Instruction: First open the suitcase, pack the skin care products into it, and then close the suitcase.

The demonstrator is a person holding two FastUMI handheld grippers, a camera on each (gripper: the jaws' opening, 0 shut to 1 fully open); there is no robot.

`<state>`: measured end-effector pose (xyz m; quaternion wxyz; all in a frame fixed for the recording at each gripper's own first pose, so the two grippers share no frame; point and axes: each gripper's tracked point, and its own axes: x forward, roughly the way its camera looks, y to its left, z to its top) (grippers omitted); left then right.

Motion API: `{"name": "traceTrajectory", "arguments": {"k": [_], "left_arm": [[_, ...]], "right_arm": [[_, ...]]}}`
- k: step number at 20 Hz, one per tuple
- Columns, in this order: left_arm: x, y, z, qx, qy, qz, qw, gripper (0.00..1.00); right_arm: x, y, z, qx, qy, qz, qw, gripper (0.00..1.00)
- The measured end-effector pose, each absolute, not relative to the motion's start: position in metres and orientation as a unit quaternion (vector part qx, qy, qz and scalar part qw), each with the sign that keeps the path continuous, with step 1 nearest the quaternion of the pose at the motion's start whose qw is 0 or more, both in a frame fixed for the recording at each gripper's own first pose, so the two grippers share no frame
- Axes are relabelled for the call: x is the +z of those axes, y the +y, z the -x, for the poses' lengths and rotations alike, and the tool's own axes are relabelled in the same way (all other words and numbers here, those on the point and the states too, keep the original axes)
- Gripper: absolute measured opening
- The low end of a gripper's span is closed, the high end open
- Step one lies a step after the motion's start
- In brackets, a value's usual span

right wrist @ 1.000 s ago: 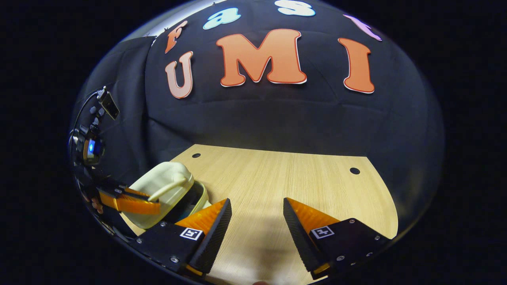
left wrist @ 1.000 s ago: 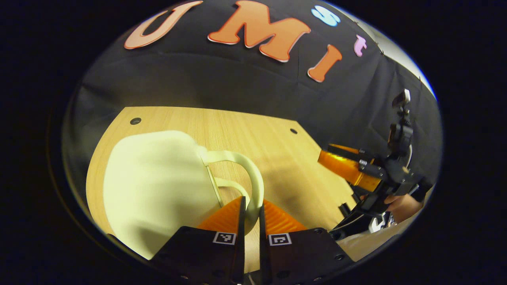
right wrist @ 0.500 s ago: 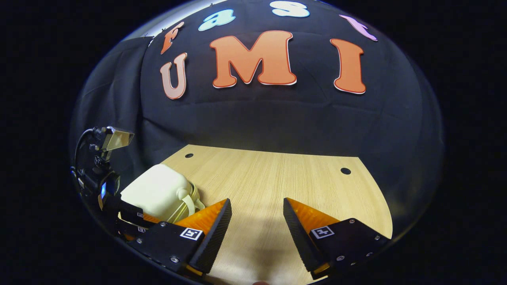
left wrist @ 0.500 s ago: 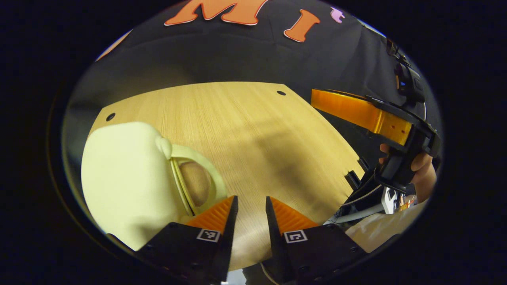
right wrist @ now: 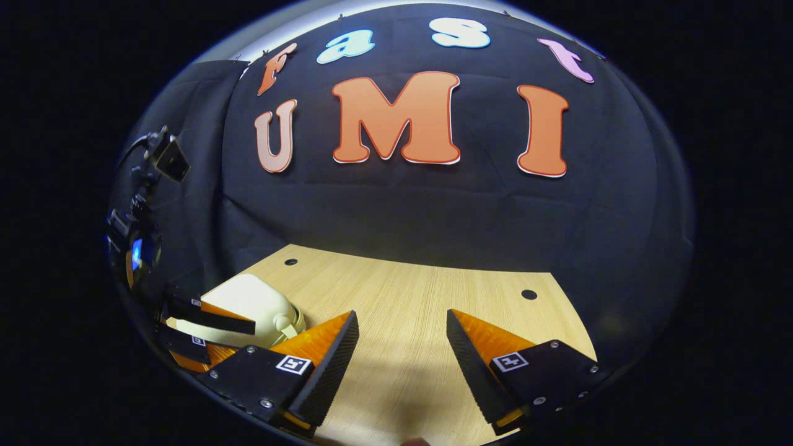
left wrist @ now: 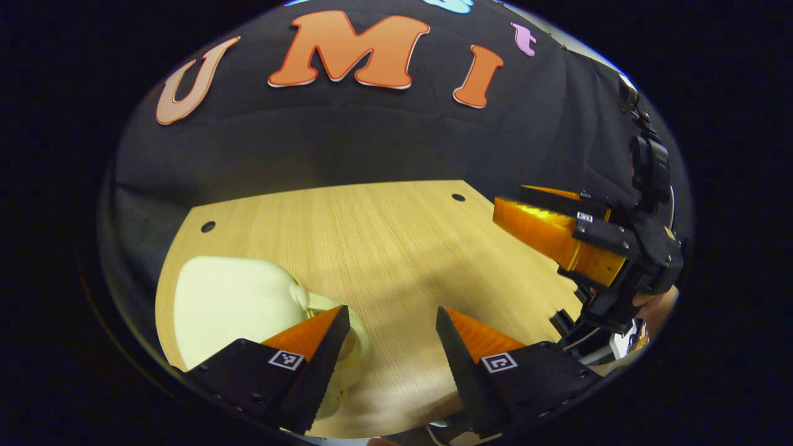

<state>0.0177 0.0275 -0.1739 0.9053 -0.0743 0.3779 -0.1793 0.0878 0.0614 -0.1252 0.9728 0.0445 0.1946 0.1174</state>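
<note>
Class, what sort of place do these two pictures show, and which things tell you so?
Probably a staged recording booth: a black cloth wall behind a light wooden table, with a cream suitcase and two handheld grippers, left and right.

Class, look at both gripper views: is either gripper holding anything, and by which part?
Nothing is held. The left gripper and right gripper are both open over the table; the cream suitcase lies closed beside the left one.

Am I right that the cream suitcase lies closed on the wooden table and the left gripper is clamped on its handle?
Not quite: the left gripper view shows the left gripper open beside the handle. The cream suitcase does lie closed on the wooden table.
</note>
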Motion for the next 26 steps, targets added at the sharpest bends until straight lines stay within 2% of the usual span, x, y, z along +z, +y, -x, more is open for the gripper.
{"name": "traceTrajectory", "arguments": {"k": [1, 5, 13, 26], "left_arm": [[-0.169, 0.03, -0.024, -0.17, 0.364, 0.071, 0.913, 0.95], [-0.14, 0.058, -0.049, -0.103, 0.294, 0.032, 0.95, 0.95], [-0.092, 0.068, -0.07, -0.045, 0.143, 0.011, 0.989, 0.98], [-0.101, 0.085, -0.072, 0.008, 0.133, -0.021, 0.991, 0.95]], "right_arm": [[-0.118, 0.062, -0.089, 0.119, 0.185, -0.043, 0.975, 0.92], [-0.095, 0.07, -0.093, 0.133, 0.161, -0.035, 0.977, 0.94], [-0.053, 0.076, -0.095, 0.134, 0.08, -0.014, 0.988, 0.94], [-0.054, 0.072, -0.089, 0.128, 0.066, -0.015, 0.989, 0.95]]}}
